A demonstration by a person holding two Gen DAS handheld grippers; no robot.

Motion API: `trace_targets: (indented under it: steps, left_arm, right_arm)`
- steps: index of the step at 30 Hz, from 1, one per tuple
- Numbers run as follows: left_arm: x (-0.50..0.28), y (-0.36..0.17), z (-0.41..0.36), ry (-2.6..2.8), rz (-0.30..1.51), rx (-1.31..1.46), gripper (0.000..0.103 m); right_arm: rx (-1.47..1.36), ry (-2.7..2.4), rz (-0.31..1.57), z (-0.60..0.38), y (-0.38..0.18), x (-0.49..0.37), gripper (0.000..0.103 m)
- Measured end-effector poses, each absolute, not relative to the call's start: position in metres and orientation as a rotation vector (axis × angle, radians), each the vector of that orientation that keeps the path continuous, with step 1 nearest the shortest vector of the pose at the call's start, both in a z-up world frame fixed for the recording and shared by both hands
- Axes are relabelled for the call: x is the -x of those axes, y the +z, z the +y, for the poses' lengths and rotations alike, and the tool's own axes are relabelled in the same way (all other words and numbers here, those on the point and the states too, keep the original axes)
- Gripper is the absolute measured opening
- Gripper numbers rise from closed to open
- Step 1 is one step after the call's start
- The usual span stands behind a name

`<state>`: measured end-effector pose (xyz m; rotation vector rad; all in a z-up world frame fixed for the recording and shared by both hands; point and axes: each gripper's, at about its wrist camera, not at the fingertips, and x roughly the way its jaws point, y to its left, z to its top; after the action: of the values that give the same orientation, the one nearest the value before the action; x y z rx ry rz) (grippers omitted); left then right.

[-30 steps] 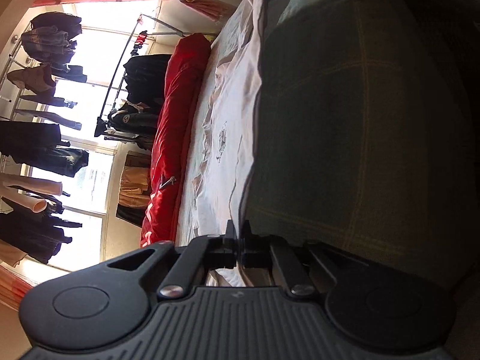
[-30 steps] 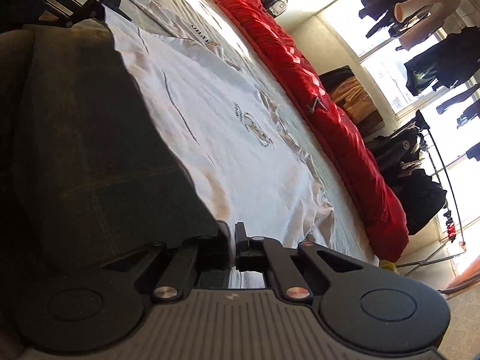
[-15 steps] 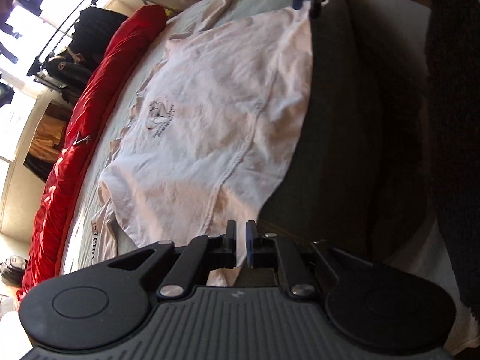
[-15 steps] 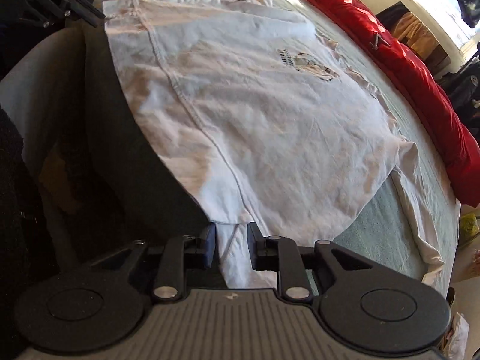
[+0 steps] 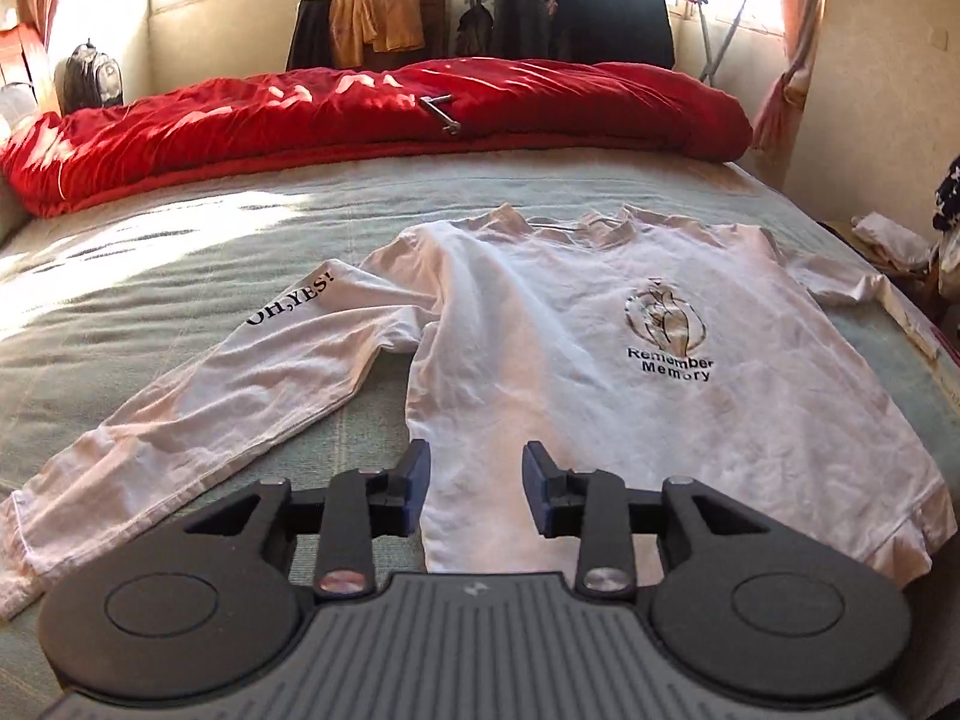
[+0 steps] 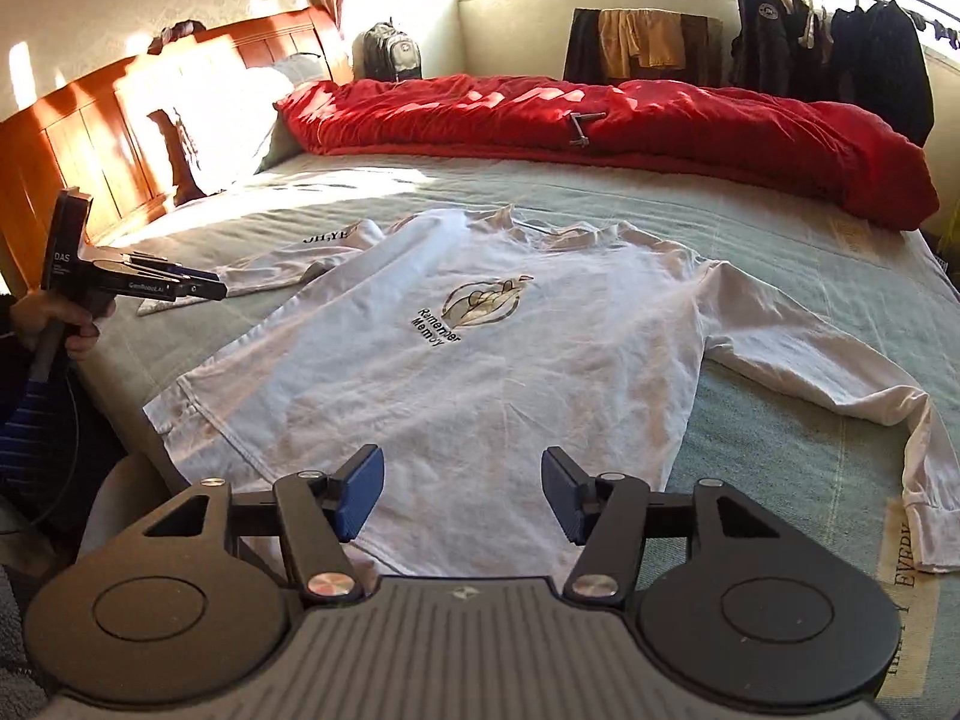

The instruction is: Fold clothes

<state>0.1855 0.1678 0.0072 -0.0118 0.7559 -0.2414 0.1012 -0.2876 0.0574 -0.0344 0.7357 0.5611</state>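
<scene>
Both claws let go since half a second ago: they were pinched on the shirt hem at the bed edge, now both have pulled back and sit level, looking across the bed. Left claw [image 5: 474, 489] has its jaws apart, nothing between them; right claw [image 6: 462, 495] likewise, spread wider. White long-sleeve shirt [image 5: 600, 372] lies flat on the bed [image 5: 180, 252], print side up, directly ahead of both claws, hem nearest, collar far. One sleeve [image 5: 198, 402] runs out to the left of the left claw, the other sleeve [image 6: 840, 372] out to the right of the right claw. Red quilt [image 5: 360, 114] bunched well beyond the collar. Read: spreading looks done, shirt is laid out and no fold shows in it. A sleeve or side panel looks like the next grab, but that's my guess.
</scene>
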Motion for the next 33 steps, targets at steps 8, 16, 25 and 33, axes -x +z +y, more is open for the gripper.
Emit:
trace_targets:
  steps: [8, 16, 25, 33]
  left_arm:
    - [-0.273, -0.06, 0.217, -0.214, 0.826, 0.524, 0.04]
    - [-0.32, -0.092, 0.232, -0.225, 0.805, 0.705, 0.049]
    - [-0.332, -0.088, 0.236, -0.074, 0.725, 0.639, 0.006]
    - [-0.326, -0.074, 0.25, -0.031, 0.669, 0.61, 0.008]
  right_arm:
    - [-0.168, 0.508, 0.763, -0.289, 0.023, -0.146, 0.063]
    - [-0.271, 0.456, 0.769, -0.289, -0.002, -0.183, 0.066]
    - [-0.275, 0.434, 0.801, -0.276, -0.018, -0.204, 0.066]
    - [-0.255, 0.398, 0.814, -0.278, -0.023, -0.205, 0.067]
